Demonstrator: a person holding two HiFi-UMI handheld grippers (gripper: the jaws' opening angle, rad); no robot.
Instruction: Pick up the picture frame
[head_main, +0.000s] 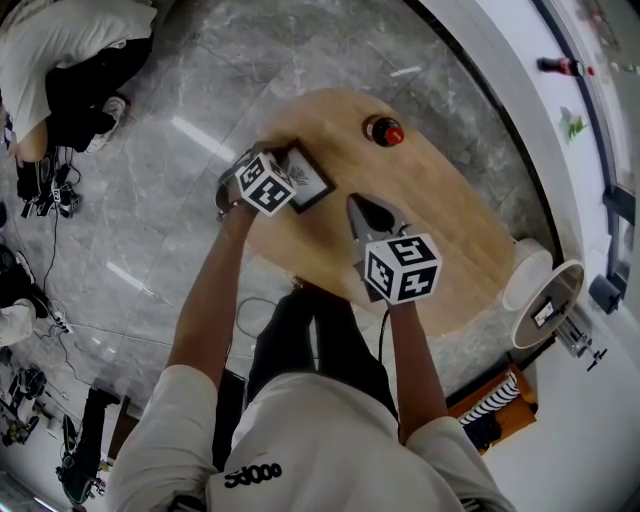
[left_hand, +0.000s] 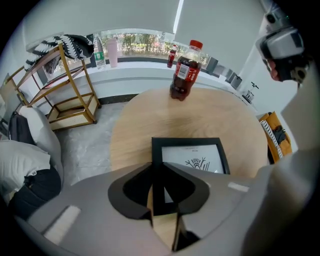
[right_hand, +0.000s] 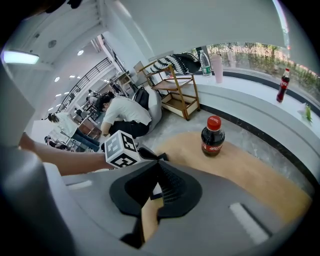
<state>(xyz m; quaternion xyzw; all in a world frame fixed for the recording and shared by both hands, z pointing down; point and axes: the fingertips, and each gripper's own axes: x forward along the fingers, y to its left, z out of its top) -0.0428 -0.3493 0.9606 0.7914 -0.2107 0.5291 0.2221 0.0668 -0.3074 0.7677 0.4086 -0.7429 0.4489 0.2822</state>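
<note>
At the wooden counter's (head_main: 450, 230) left edge, upper centre of the head view: black picture frame (head_main: 310, 183), left rail pinched in the left gripper (left_hand: 156, 167). Right gripper (right_hand: 156, 170) closed, empty, lower right. Probably light, stiff, glazed, fragile; best held by the rail.
</note>
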